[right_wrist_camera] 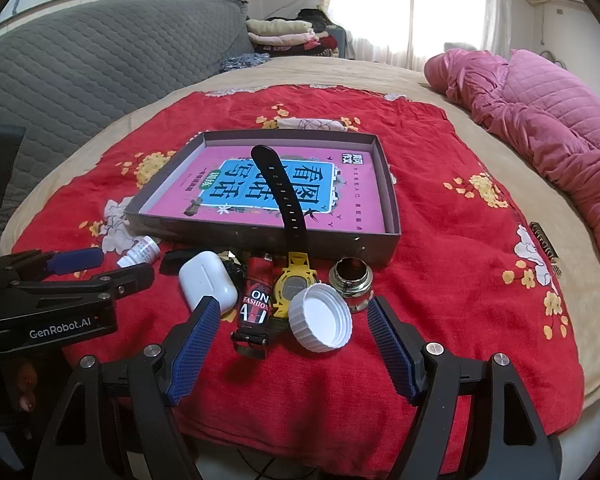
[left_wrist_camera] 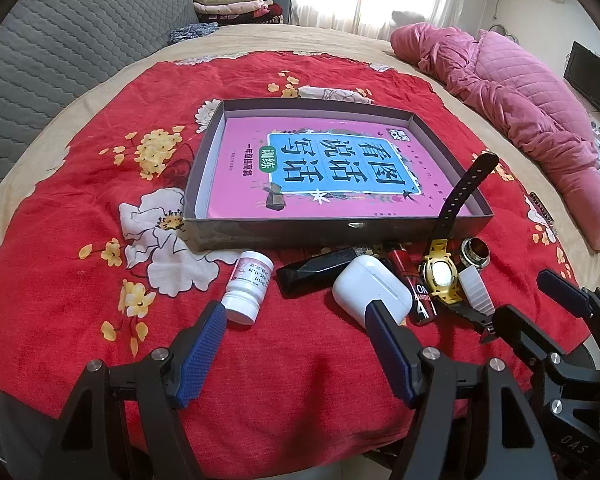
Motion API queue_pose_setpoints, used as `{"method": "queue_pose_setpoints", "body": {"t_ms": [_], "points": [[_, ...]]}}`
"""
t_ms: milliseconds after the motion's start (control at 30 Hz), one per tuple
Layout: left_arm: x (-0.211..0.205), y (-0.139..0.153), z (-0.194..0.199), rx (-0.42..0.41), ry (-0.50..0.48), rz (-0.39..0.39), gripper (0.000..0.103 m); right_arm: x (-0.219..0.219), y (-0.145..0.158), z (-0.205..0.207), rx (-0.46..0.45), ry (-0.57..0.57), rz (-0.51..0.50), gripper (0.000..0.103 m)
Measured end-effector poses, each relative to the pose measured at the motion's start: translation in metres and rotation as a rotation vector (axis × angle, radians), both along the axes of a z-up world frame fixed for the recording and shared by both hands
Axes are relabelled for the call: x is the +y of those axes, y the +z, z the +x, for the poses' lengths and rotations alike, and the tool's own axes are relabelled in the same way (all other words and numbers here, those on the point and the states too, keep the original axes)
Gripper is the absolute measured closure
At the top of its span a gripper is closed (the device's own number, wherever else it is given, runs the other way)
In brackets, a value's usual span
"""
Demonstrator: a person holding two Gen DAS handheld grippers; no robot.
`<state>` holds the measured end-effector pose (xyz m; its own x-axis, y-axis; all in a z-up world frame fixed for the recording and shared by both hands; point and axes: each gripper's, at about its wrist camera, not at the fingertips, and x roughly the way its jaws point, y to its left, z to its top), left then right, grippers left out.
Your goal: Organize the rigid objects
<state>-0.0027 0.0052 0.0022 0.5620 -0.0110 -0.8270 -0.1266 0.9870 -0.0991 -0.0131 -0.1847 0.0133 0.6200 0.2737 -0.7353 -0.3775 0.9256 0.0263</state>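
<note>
Both tongs agape — watch, cap between

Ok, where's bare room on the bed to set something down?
Free: red cloth right of the box, and the strip between the hand-held grippers and the items. Crowded: the row along the box front, from pill bottle to metal cap.

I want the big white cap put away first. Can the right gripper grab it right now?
Probably yes. The right gripper is open, and the white cap lies just ahead between its fingers with nothing over it. The yellow watch sits close beside it, so it might get bumped.
</note>
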Motion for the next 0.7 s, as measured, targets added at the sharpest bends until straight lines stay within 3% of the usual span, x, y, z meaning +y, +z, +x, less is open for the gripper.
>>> {"method": "queue_pose_setpoints", "body": {"t_ms": [700], "points": [[0.0047, -0.0033, 0.0005, 0.009, 0.005, 0.001, 0.032, -0.0009, 0.0014, 0.0019, 0.002, -0.010, 0.015, 0.026]]}}
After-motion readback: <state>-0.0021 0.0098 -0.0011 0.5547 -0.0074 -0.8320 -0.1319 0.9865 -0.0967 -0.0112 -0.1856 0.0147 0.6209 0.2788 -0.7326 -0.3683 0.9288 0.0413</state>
